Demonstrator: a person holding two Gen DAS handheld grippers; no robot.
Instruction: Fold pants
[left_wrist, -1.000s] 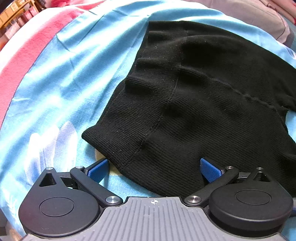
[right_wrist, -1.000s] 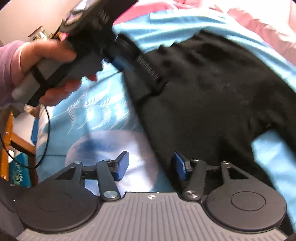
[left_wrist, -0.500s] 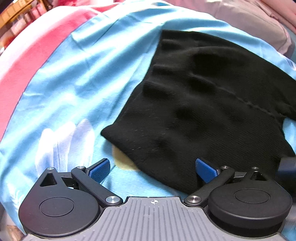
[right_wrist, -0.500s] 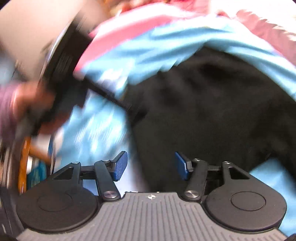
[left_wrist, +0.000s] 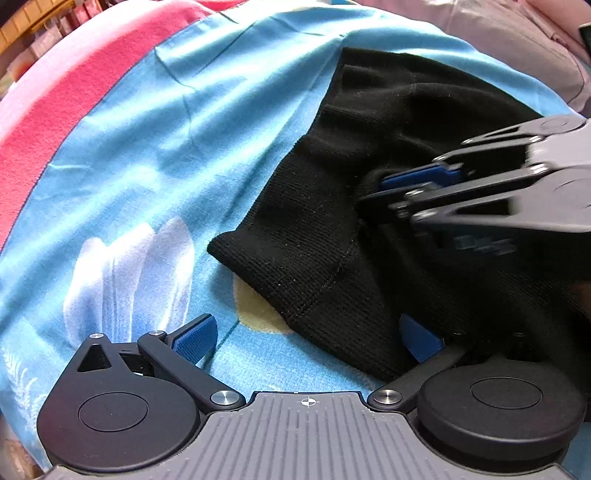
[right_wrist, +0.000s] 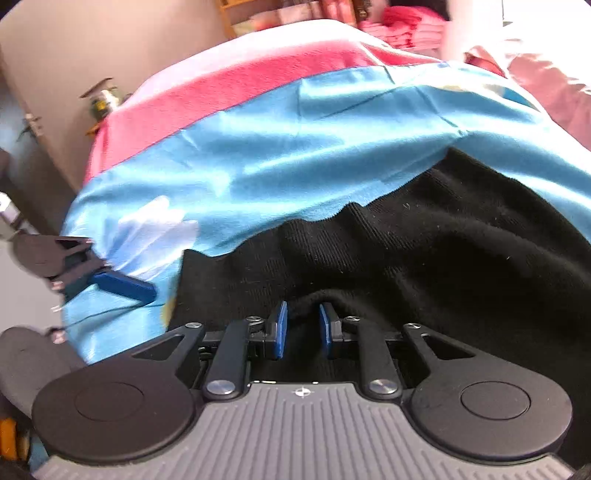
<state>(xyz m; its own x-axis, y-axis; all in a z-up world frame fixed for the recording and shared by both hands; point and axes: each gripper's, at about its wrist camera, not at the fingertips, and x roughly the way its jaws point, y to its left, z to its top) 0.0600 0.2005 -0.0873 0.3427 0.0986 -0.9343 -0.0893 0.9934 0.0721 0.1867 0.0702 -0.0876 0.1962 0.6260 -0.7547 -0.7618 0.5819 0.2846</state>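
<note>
From the left wrist view, we see the black pants (left_wrist: 369, 206) lying on the blue blanket (left_wrist: 155, 155) that covers the bed, their ribbed hem corner pointing toward the near left. Our left tool (left_wrist: 306, 338) has its fingers wide apart: the left pad (left_wrist: 194, 336) rests over bare blanket, the right pad (left_wrist: 419, 338) sits at the near edge of the fabric, and nothing is held between them. The right tool (left_wrist: 373, 192) comes in from the right and pushes into a raised wrinkle of the cloth. The risk we judge here is that the left tool, if it closes where it stands, catches blanket along with the hem, so the fold would drag the bedding.

From the right wrist view, the pants (right_wrist: 424, 251) fill the near right, with the blanket (right_wrist: 295, 147) beyond. Our right tool (right_wrist: 301, 328) has its pads close together around a small bunched ridge of black fabric; we cannot tell whether they already pinch it firmly. The left tool (right_wrist: 122, 284) shows at the far left, beside the hem. We think a shallow bite on that ridge could slip when lifted, or take only the top layer, leaving the leg beneath behind and the fold uneven.
</note>
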